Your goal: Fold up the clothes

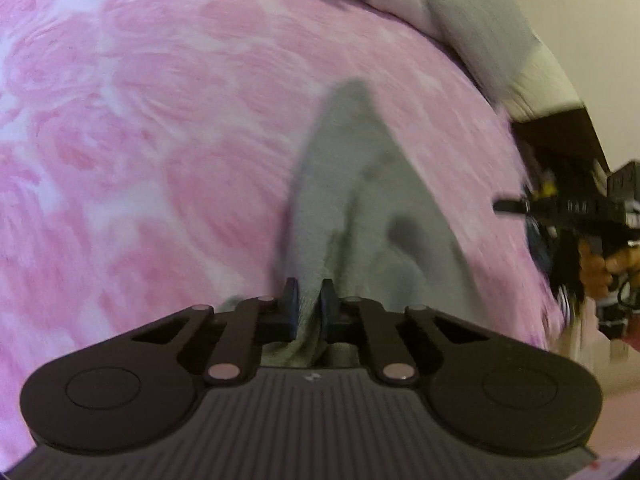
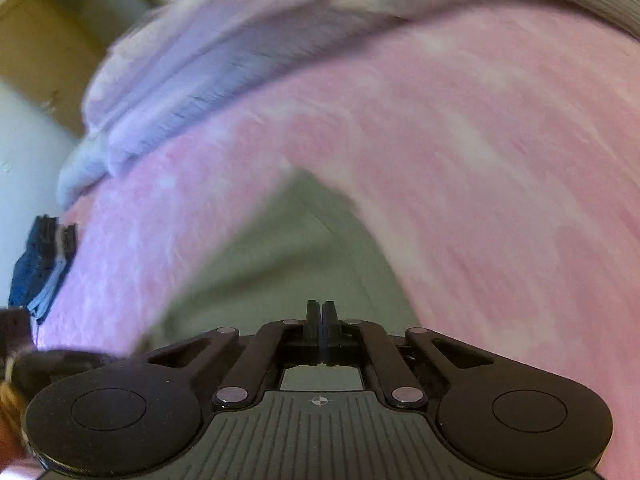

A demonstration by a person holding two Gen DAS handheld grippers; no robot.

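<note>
Barely begun: both tools gripping one grey-green garment

Plainly the fold is at its start. A soft grey-green cloth garment (image 1: 352, 216) lies rumpled on the pink-and-white patterned fleece bedspread (image 1: 160, 140), running away from the camera to a tapering end, with no neat crease or squared edge visible yet. The left tool (image 1: 309, 300) has its pads nearly together, pinching a bunch of that cloth at its near edge. The right tool (image 2: 321, 318) is pressed fully together over the same greenish fabric (image 2: 288, 264); whether a thin layer sits between its pads cannot be told through the blur. Further off, pale lilac and white folded textiles (image 2: 168, 92) sit piled at the bed's far edge, and a dark blue folded item (image 2: 44, 264) lies beyond the side; these may be finished pieces. Judging by this, smoothing and every fold remain.
</note>
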